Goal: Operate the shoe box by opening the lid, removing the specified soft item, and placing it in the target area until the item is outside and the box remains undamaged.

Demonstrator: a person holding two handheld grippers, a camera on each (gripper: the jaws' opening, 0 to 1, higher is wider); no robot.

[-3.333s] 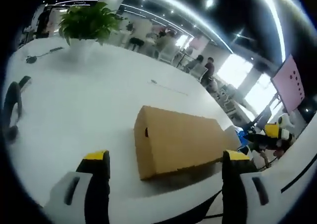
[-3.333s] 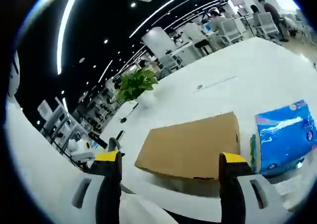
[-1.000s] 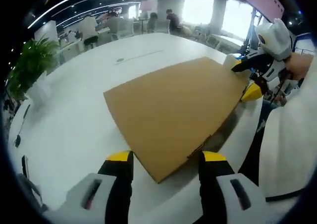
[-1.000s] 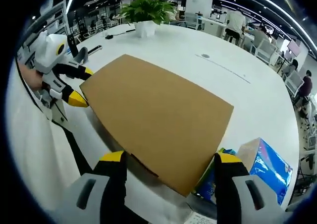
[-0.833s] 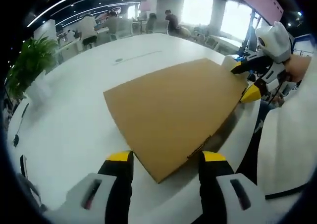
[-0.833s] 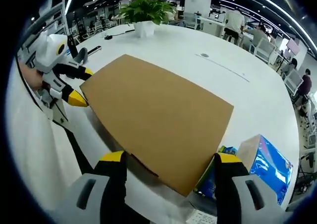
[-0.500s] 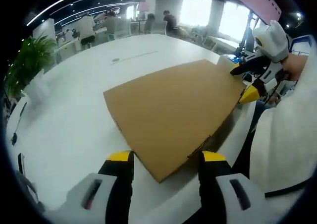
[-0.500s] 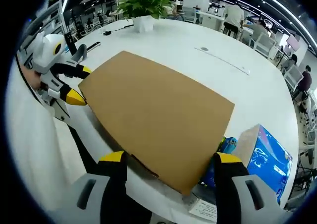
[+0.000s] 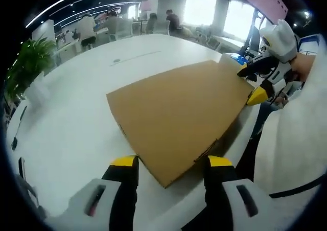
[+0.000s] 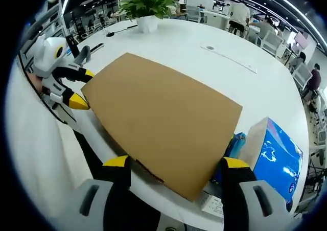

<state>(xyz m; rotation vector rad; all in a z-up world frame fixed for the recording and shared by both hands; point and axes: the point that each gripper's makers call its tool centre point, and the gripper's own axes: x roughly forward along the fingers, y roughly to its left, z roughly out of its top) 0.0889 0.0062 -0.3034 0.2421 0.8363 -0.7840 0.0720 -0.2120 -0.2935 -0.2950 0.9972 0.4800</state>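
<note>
Left gripper (image 9: 168, 165): fingers are being held parted at the near corner of the shoe box lid (image 9: 176, 111), nothing gripped. Right gripper (image 10: 176, 167): fingers are likewise being kept spread at the opposite end of the lid, empty. Shoe box: brown cardboard, lid lying closed, is being carried by the white table (image 9: 76, 118). Contents cannot be told. Blue packet (image 10: 273, 157) is standing just beside the box. Potted plant (image 10: 148, 8) is standing well beyond.
</note>
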